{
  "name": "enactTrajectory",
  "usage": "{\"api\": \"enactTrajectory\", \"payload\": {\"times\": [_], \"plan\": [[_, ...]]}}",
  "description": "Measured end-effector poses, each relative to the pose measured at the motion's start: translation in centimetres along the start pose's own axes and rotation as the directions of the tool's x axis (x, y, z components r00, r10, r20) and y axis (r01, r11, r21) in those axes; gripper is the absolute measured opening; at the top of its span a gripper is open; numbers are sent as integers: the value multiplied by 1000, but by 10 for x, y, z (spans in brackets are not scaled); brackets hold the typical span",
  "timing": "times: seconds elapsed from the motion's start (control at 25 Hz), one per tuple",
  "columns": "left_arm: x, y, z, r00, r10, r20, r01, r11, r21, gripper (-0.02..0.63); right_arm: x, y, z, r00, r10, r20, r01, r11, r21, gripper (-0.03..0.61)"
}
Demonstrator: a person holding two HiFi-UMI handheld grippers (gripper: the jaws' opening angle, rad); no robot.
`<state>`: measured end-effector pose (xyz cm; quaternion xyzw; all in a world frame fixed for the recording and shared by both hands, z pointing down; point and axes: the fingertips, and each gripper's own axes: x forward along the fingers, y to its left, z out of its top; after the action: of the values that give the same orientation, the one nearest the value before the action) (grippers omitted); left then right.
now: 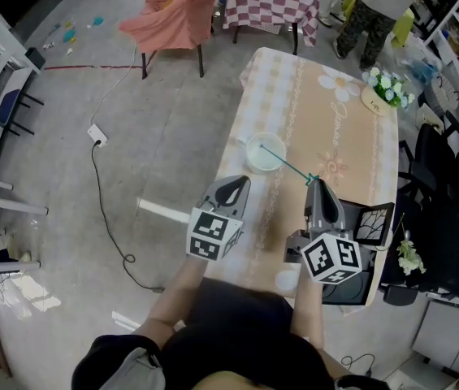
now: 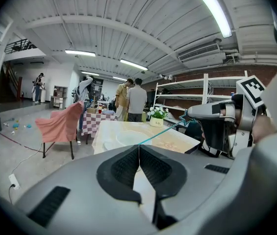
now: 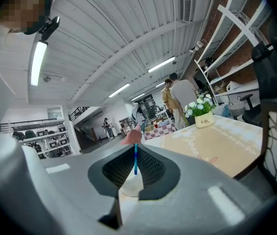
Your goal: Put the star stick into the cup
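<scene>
A thin teal star stick [image 1: 287, 162] lies slanted over the beige table [image 1: 359, 145]. Its star end sits at my right gripper [image 1: 316, 185], which is shut on it. Its far tip reaches over the white cup [image 1: 266, 154]. In the right gripper view the stick [image 3: 135, 159] stands between the closed jaws, with the cup [image 3: 128, 184] showing behind them. My left gripper [image 1: 240, 187] hovers left of the stick, shut with nothing in it. In the left gripper view the stick [image 2: 163, 133] runs from behind the closed jaws [image 2: 139, 147] up to the right gripper [image 2: 212, 112].
A pot of white flowers [image 1: 385, 90] stands at the table's far right. A dark panel with a branch pattern [image 1: 373, 222] leans at the near right edge, beside black chairs [image 1: 456, 210]. A chair draped in orange cloth [image 1: 176, 10], a checkered table [image 1: 270, 2] and people stand beyond.
</scene>
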<state>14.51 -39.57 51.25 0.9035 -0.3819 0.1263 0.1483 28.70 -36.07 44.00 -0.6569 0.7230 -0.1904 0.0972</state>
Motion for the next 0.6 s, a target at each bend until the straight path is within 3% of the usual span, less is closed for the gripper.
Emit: {"api": "enactTrajectory", "payload": {"times": [0.6], "plan": [[-11, 8, -4, 999, 36, 19, -36, 999, -12, 14, 5, 7, -5, 999, 29, 18, -29, 1000, 0, 18]]}}
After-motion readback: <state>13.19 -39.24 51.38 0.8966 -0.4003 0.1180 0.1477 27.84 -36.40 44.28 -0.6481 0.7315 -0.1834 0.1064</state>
